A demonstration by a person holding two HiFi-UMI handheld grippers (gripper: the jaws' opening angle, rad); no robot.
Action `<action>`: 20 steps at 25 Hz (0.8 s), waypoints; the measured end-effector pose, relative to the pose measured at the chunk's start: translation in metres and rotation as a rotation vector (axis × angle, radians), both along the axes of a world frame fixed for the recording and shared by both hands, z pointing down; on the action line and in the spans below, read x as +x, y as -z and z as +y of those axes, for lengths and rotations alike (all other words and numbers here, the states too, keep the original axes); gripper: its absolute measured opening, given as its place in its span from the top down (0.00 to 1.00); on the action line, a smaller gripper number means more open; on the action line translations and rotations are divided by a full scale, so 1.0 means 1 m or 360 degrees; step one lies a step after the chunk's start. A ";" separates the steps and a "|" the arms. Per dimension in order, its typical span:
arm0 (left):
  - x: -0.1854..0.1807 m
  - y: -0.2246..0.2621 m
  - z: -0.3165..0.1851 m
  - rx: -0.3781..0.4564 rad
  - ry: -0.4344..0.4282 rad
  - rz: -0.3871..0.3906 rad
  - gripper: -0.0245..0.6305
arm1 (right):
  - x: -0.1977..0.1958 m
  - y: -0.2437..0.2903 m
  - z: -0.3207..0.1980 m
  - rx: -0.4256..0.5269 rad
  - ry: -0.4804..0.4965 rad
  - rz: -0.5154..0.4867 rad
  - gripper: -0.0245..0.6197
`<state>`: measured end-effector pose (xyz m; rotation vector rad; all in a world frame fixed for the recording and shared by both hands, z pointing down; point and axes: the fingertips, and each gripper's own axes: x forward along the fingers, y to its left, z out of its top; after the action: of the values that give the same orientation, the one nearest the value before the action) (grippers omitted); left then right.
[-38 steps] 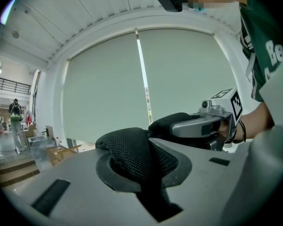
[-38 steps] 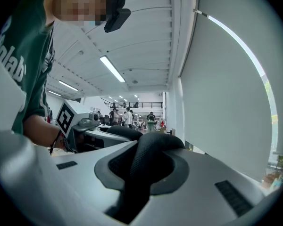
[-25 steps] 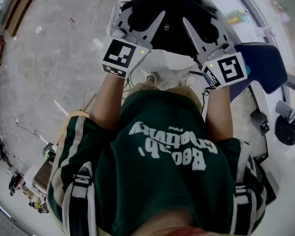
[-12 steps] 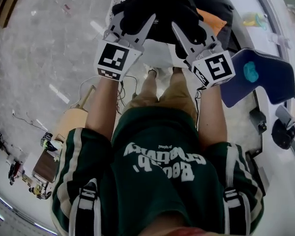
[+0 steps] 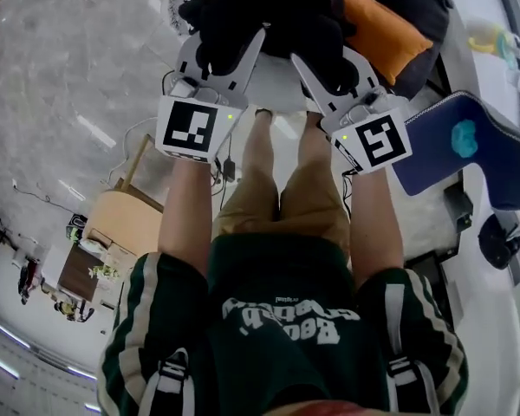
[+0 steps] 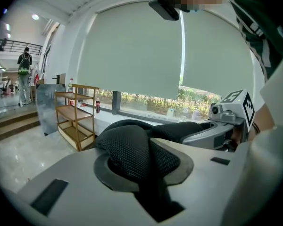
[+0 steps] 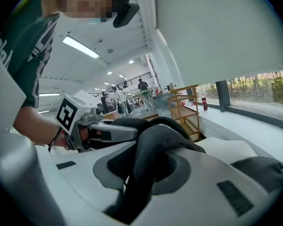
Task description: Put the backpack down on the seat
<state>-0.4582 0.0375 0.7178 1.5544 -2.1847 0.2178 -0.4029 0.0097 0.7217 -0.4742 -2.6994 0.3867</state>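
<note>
Grey marble floor [image 5: 78, 68], wooden shelf rack [image 6: 75, 119] by window [image 6: 146, 100]. Black backpack [image 5: 269, 11]: left gripper [image 6: 144, 168] and right gripper [image 7: 141, 173] each clamped on a mesh strap [image 6: 129, 152].

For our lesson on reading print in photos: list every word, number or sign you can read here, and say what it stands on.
Green shirt: white lettering, upside down in the head view, cut off in the right gripper view; too blurred to quote.
Marker cubes: black-and-white square patterns, no words.
Bottle by the wooden shelf: label too small.
No other readable text.
</note>
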 end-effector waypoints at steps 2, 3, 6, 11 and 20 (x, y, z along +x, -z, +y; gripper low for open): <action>-0.005 -0.011 -0.002 -0.0003 -0.0013 -0.0033 0.78 | -0.006 -0.013 -0.004 0.0036 -0.0007 0.0017 0.80; -0.006 -0.014 -0.001 -0.0014 -0.0013 -0.0040 0.77 | -0.007 -0.017 -0.006 0.0059 -0.0013 0.0036 0.79; -0.008 -0.021 0.004 -0.0073 0.0048 -0.0037 0.69 | -0.008 -0.020 -0.010 0.0110 -0.0039 0.0095 0.72; -0.023 -0.034 0.014 -0.0149 0.0145 -0.0027 0.56 | -0.019 -0.026 -0.011 0.0170 -0.0117 0.0145 0.63; -0.032 -0.049 0.045 -0.0227 0.0264 0.0021 0.49 | -0.022 -0.034 -0.004 0.0364 -0.0161 0.0142 0.57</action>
<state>-0.4901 0.0821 0.7666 1.2875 -2.2222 0.3027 -0.4253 0.0061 0.7560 -0.2496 -2.6442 0.1198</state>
